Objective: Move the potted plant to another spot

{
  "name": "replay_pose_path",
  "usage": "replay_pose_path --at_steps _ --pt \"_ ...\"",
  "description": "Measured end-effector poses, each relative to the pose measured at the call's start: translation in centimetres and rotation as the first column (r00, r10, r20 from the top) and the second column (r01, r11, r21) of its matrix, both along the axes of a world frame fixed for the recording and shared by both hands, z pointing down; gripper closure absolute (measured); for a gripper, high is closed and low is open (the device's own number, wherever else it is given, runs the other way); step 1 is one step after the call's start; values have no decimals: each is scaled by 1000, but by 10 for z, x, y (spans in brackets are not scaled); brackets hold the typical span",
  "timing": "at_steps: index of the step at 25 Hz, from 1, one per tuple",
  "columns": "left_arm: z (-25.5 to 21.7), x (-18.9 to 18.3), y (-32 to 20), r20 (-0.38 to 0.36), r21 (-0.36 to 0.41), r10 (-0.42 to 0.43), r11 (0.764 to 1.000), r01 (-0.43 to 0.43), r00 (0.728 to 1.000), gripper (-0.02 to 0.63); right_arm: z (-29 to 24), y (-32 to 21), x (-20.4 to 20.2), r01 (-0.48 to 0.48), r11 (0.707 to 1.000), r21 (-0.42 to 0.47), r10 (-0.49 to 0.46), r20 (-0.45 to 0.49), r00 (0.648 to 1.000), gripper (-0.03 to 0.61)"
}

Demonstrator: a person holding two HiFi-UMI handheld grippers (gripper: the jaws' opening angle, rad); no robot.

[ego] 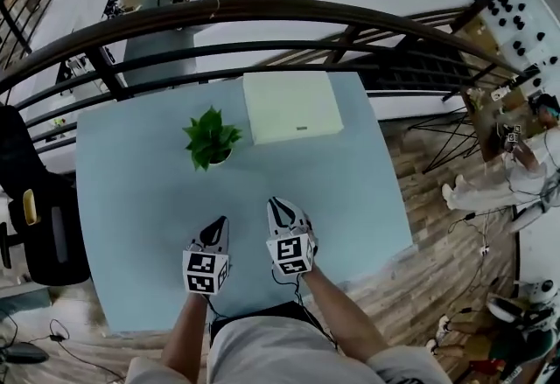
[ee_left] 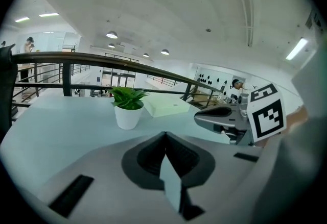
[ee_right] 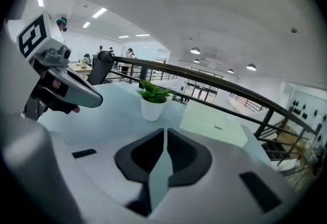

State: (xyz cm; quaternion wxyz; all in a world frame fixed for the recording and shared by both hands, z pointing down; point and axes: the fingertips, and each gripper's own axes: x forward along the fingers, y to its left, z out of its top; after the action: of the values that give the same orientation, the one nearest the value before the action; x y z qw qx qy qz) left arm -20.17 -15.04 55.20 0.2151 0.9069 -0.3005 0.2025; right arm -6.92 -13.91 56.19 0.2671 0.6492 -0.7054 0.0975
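Observation:
The potted plant [ego: 210, 139], green leaves in a small white pot, stands upright on the pale blue table [ego: 131, 198], left of the table's middle. Both grippers hover over the table's near part, short of the plant and apart from it. My left gripper [ego: 219, 223] has its jaws closed together with nothing between them. To its right, my right gripper [ego: 278, 205] is also shut and empty. In the left gripper view the plant [ee_left: 127, 108] stands ahead, slightly left of the shut gripper [ee_left: 164, 136]. In the right gripper view the plant [ee_right: 153, 100] stands ahead of the shut gripper [ee_right: 165, 133].
A flat pale square box [ego: 290, 107] lies on the table behind and right of the plant. A dark curved railing [ego: 262, 15] runs along the table's far edge above a lower floor. A black chair [ego: 35, 216] stands at the table's left side.

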Motion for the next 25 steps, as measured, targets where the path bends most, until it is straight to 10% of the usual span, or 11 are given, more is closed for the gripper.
replay_pose_path --at_steps 25 --pt "-84 163 134 -87 130 62 990 -51 994 601 -88 162 130 -187 971 150 148 242 959 575"
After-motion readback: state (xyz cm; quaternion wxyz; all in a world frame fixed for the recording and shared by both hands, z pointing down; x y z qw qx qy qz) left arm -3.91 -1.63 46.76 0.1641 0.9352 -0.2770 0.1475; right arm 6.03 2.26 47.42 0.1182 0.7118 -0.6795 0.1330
